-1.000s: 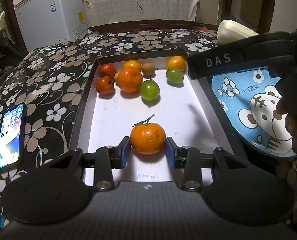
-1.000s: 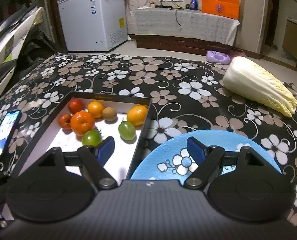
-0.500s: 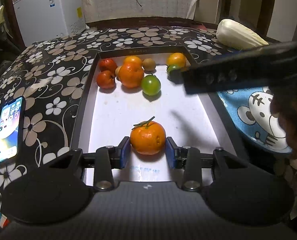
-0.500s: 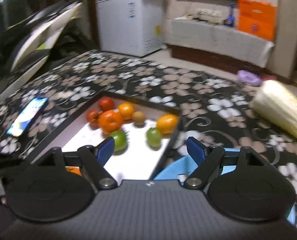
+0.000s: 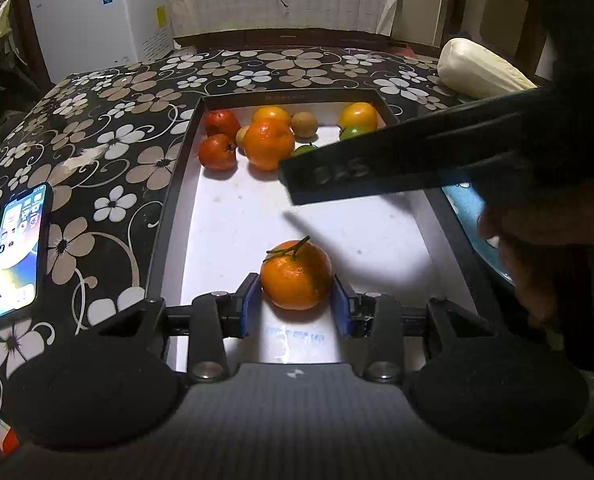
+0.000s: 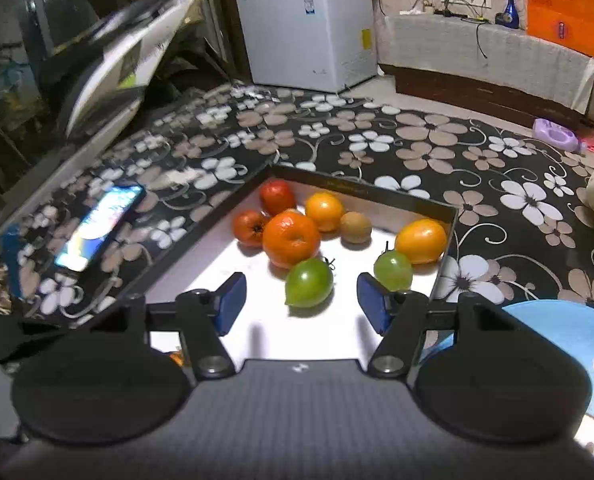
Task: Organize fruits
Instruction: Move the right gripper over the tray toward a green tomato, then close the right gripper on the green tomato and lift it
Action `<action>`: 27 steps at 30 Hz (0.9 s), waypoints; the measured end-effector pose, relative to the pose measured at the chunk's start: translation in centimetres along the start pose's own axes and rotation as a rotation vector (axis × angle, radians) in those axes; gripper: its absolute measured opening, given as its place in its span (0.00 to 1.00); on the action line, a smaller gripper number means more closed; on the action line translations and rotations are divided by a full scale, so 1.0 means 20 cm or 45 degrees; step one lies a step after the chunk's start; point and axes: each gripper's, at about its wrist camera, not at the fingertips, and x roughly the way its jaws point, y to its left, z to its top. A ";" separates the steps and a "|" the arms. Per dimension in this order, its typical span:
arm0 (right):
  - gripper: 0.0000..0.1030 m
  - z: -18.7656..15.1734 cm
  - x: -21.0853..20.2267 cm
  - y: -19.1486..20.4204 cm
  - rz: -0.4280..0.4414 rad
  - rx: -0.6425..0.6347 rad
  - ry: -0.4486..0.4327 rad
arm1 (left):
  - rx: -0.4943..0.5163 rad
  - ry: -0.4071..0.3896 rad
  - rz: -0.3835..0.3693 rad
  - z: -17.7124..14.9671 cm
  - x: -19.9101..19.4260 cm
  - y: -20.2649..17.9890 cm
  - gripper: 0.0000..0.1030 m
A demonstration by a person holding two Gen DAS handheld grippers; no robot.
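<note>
While the left hand-held gripper (image 5: 297,306) clamps the stemmed orange (image 5: 296,276) between both blue pads at the near end of the tray (image 5: 165,216), the right hand-held gripper (image 6: 301,300) reaches in over the far-end fruit w/ its jaws part-way apart; they have just been closing, nothing pressed between them yet.

Fig. notes:
- Green tomato (image 6: 309,283) lies just ahead of the right pads, roughly centred betw. them, not touched. A second green one (image 6: 393,270) sits just beside the right-side pad (image 6: 371,302).
- Big orange (image 6: 291,238) is right behind the target, apparently touching it; red tomatoes (image 6: 277,196), kiwi (image 6: 355,227) & yellow-orange fruit (image 6: 421,240) cluster vs. the far wall.
- Blue plate (image 6: 557,324) lies on the bench just right of the tray, likely the drop-off.
- Phone (image 5: 19,250) lies on the bench left of the tray.

Risks, as judged:
1. Right-side pad may clip the second green tomato as it advances → rolls off or gets pinched alongside.
2. Closing before the pads pass the widest part of the round, smooth tomato → it squirts fwd into the big orange & scatters the pile.
3. Too hard a squeeze → soft skin bruises or splits.
4. In the left view the right tool crosses above the tray; lifting the held orange now could knock the two tools together.
</note>
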 end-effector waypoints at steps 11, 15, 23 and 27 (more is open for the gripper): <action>0.34 0.02 0.14 0.04 -0.110 -0.066 0.104 | 0.014 -0.013 0.005 0.00 0.00 0.00 0.43; 0.32 0.02 0.15 0.06 -0.125 -0.067 0.110 | 0.015 -0.015 0.002 0.00 0.00 -0.01 0.43; 0.32 0.00 0.11 0.11 -0.186 -0.075 0.125 | 0.029 -0.024 0.003 0.00 0.00 0.00 0.43; 0.32 -0.01 0.08 0.11 -0.211 -0.043 0.122 | 0.036 -0.026 -0.003 -0.01 0.00 0.00 0.43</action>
